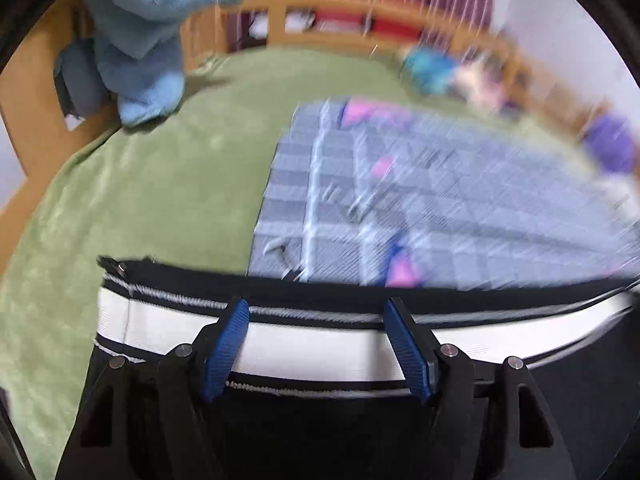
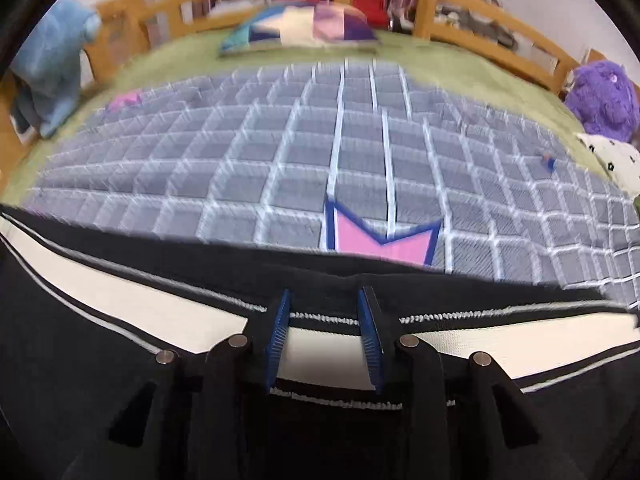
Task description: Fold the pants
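Along the near edge of the bed, looking down on black pants (image 1: 160, 328) with a broad white stripe edged in thin pale lines, lying spread flat across the bottom of both views. Hovering just over that stripe with the left tool (image 1: 317, 308), its blue pads (image 1: 226, 352) standing wide apart, pinching nothing, the white band showing plainly between them. Hanging over the same stripe further along with the right tool (image 2: 325, 296), its pads (image 2: 276, 344) parted more narrowly, also gripping nothing; not possible to tell whether the tips are brushing the cloth.

Beyond the pants, seeing a grey checked blanket (image 2: 280, 140) with pink shapes outlined in dark blue, covering the middle of the bed over a green cover (image 1: 160, 180). Toward the far left corner, catching a pale blue plush toy (image 1: 140, 40) leaning at the wooden rail (image 2: 460, 12). At the far edge, noting a patchwork pillow (image 2: 304, 28) resting against the rail. Near the right edge, spotting a purple plush toy (image 2: 604, 96). Blurring heavily across both views.
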`<state>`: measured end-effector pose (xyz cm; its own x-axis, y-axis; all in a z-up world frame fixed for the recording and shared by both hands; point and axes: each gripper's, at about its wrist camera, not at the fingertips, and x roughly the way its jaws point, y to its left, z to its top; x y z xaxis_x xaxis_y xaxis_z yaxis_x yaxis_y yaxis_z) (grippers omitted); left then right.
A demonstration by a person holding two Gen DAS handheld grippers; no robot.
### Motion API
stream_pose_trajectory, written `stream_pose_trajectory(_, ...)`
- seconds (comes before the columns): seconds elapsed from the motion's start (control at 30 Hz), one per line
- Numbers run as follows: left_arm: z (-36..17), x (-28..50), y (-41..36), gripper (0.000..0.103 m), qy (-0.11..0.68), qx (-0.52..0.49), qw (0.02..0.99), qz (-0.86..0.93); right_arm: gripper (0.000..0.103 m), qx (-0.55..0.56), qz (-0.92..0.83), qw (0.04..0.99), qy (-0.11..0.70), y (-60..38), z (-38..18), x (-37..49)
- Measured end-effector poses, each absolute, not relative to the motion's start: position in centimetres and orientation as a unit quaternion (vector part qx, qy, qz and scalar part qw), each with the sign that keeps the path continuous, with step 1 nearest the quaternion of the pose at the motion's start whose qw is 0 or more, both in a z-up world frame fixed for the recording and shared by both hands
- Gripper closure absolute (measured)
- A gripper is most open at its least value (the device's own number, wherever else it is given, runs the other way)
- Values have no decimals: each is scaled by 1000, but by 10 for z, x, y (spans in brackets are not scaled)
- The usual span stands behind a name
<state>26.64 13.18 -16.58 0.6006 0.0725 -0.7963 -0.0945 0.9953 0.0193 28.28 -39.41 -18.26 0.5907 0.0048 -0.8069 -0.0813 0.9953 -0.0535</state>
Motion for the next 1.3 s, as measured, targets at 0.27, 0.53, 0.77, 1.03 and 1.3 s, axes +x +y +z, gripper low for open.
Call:
stream_pose_trajectory(0.27,-142,262,198,32,434,-77,894,86,64,-13,-2,895,445,-398,-167,285)
stream_pose_trajectory(0.53,-105,153,229,31,405,-107,905,77,49,72,-32,903,422,-378,-129,241)
stream_pose_trajectory(0.77,-131,103,248,31,423,-140,893,68,49,73,-4,902,425,-335,-100,205)
stream_pose_trajectory(1.03,-161,102,298,47,449,-205,862,119,49,21,1,901,434,-301,-88,173)
stream_pose_trajectory(1.3,-160,74,296,46,434,-231,867,83,49,41,1,906,421,-297,-76,146)
